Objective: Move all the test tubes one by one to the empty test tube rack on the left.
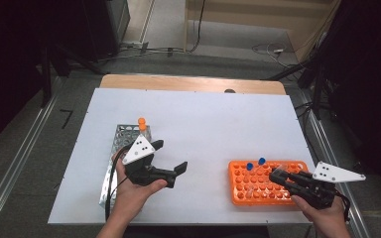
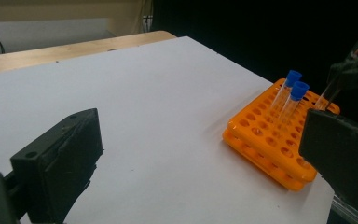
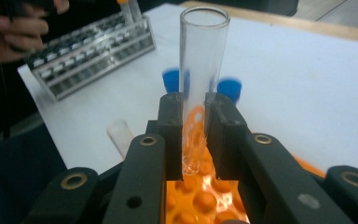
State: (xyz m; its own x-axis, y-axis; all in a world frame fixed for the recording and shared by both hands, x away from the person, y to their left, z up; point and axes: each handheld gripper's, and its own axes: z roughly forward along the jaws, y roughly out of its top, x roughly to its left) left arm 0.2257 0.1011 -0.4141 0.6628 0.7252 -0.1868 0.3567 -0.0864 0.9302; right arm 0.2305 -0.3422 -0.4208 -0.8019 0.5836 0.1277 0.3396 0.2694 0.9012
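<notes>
My right gripper is shut on a clear, uncapped test tube, holding it upright just above the orange rack. From the high view that gripper hovers over the rack's right half. Two blue-capped tubes stand in the rack's far row, and they appear beside the held tube in the left gripper view. My left gripper is open and holds nothing, hanging over the white sheet next to the metal rack. Its jaws frame the orange rack.
An orange-capped tube stands at the far end of the metal rack. Another uncapped clear tube sticks up at the orange rack's left edge. The white sheet covers the wooden table; dark floor and cables lie beyond.
</notes>
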